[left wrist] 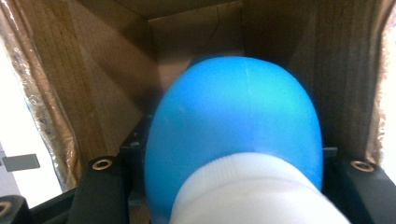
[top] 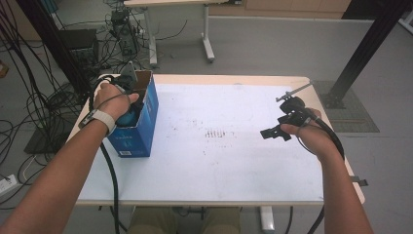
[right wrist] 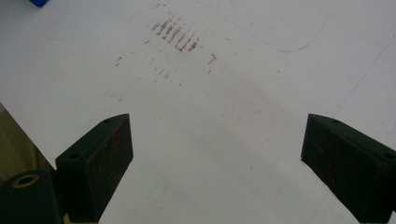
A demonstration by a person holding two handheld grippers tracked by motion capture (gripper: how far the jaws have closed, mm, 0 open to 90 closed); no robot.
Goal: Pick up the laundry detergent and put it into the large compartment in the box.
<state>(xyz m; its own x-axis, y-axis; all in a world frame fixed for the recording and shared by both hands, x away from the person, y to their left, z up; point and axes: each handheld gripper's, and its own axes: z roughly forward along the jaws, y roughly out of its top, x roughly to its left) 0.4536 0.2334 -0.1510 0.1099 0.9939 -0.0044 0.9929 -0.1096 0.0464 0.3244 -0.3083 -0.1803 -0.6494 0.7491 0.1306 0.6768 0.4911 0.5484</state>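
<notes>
An open blue cardboard box point(top: 141, 131) stands at the table's left edge. My left gripper point(top: 132, 108) reaches down into it, shut on a rounded blue object point(left wrist: 233, 121) with a white base point(left wrist: 252, 191). Both black jaws press its sides between the brown inner walls point(left wrist: 88, 93) of the box. The blue object point(top: 128, 118) also peeks out of the box top in the high view. At the right of the table my right gripper point(top: 272, 132) points left, low over the surface. Its jaws point(right wrist: 217, 163) stand wide open with nothing between them.
The white table top point(top: 219, 165) has a patch of reddish-brown marks point(top: 217, 133) near its middle and a faint pen outline point(right wrist: 289, 42). Cables and equipment point(top: 122, 29) lie on the floor at the far left, and another table's legs point(top: 207, 44) stand behind.
</notes>
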